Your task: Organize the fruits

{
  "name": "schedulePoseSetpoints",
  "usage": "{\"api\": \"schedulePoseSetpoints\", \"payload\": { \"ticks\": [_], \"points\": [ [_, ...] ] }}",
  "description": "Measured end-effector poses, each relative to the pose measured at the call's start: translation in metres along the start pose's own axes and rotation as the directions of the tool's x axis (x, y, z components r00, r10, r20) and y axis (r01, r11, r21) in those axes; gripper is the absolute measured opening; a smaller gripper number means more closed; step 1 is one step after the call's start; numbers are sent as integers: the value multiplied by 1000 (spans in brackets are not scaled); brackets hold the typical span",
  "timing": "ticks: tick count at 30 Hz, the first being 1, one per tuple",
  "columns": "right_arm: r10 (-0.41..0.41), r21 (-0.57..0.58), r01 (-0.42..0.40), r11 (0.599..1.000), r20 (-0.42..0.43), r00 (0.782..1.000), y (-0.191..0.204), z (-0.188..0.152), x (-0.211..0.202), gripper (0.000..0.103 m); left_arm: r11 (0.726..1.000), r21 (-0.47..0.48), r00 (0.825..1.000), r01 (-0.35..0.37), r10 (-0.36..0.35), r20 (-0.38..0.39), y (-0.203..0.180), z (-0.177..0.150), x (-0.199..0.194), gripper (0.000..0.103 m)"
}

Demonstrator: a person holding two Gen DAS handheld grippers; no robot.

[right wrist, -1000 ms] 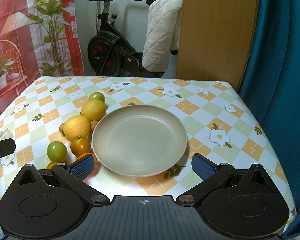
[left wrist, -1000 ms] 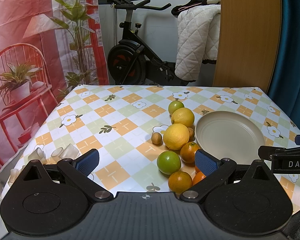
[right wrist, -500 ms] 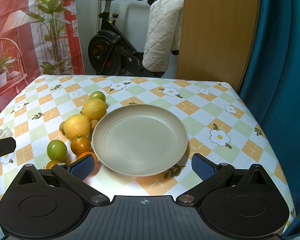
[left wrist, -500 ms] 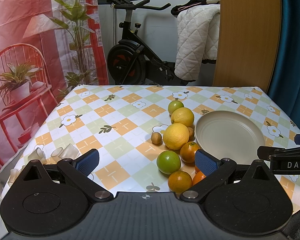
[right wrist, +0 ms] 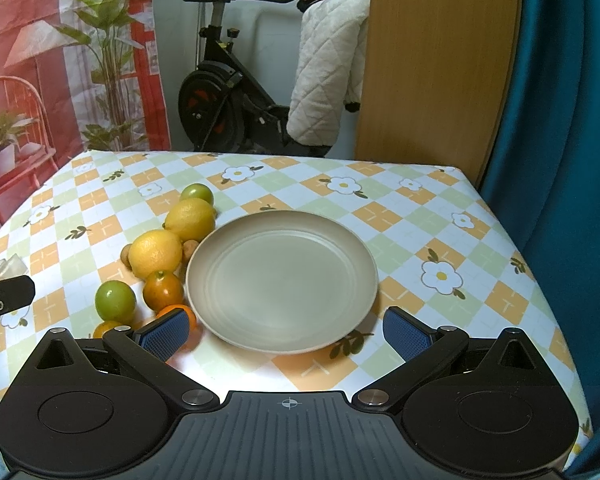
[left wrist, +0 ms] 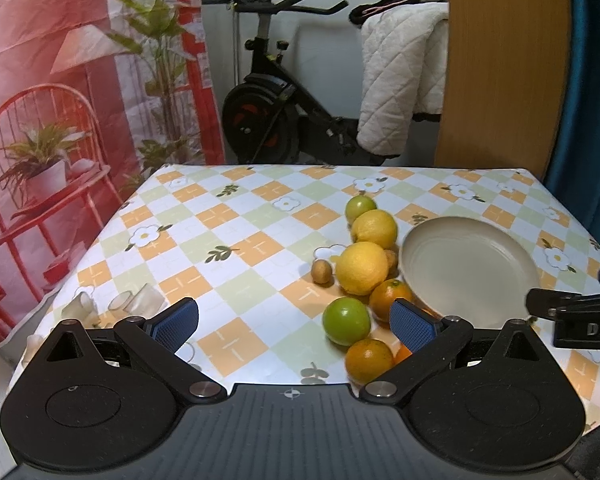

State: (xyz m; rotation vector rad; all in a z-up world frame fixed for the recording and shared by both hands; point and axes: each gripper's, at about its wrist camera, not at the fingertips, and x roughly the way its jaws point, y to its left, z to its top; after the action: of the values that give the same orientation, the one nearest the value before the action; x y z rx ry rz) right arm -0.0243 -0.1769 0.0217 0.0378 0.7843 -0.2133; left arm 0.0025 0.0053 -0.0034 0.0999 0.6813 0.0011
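On the checked tablecloth (right wrist: 412, 216), the fruits are lying in a curved row just left of the empty plate (right wrist: 281, 280): green ones (left wrist: 346, 320), lemons (left wrist: 362, 268) and oranges (left wrist: 370, 360). The left gripper (left wrist: 295, 320) is hovering with tongs spread apart, the right gripper (right wrist: 285, 330) likewise, both holding nothing. Taking the near fruit first, probably squarely across its middle, would avoid nudging neighbours into rolling.

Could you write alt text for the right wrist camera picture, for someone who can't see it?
An empty beige plate sits on a flower-patterned tablecloth, with lemons, oranges and green fruits clustered along its left side. The open right tool frames the near edge, holding nothing. An exercise bike stands behind the table.
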Motion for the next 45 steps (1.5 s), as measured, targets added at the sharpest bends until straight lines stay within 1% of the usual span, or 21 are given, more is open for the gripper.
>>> {"api": "schedulePoseSetpoints", "payload": {
  "ticks": [3, 8, 13, 14, 19, 22, 24, 27, 29, 31, 35, 38, 40, 45],
  "points": [
    [7, 10, -7, 1000, 8, 1000, -3, 2, 1, 102, 1000, -16, 1000, -11, 11, 14, 9, 4, -1, 103],
    [34, 6, -35, 999, 47, 998, -4, 5, 2, 103, 999, -17, 999, -30, 31, 41, 18, 8, 0, 102],
    [64, -15, -63, 998, 114, 991, -1, 8, 1, 103, 997, -76, 998, 19, -14, 59, 28, 9, 4, 102],
    [67, -21, -65, 998, 128, 989, 0, 9, 2, 103, 996, -83, 998, 21, -16, 60, 28, 9, 6, 102],
    [137, -49, -131, 990, 171, 976, 6, 11, 8, 103, 996, -90, 997, 29, -22, 78, 29, 8, 12, 102],
    [172, -70, -162, 984, 182, 968, 12, 12, 11, 103, 994, -100, 996, 43, -35, 78, 30, 8, 15, 101],
    [196, -74, -185, 980, 186, 963, 16, 12, 14, 103, 994, -98, 996, 44, -36, 77, 29, 8, 17, 96],
    [230, -106, -215, 971, 159, 960, 25, 14, 20, 103, 993, -108, 996, 57, -48, 77, 30, 7, 21, 93],
    [213, -136, -190, 972, 174, 962, 33, 12, 21, 103, 989, -129, 994, 79, -69, 80, 33, 6, 21, 93],
    [186, -159, -158, 974, 179, 966, 40, 10, 24, 103, 986, -143, 994, 86, -75, 79, 35, 4, 24, 93],
    [189, -169, -161, 972, 163, 968, 48, 0, 31, 103, 983, -150, 992, 106, -94, 88, 35, -1, 27, 92],
    [200, -182, -172, 968, 150, 968, 52, -8, 35, 102, 971, -171, 980, 166, -144, 136, 37, -6, 27, 90],
    [196, -194, -167, 967, 143, 970, 53, -12, 36, 102, 962, -184, 973, 200, -173, 151, 35, -10, 27, 91],
    [170, -205, -144, 968, 113, 979, 55, -24, 41, 103, 972, -148, 980, 184, -169, 104, 23, -14, 37, 90]
  ]
}}
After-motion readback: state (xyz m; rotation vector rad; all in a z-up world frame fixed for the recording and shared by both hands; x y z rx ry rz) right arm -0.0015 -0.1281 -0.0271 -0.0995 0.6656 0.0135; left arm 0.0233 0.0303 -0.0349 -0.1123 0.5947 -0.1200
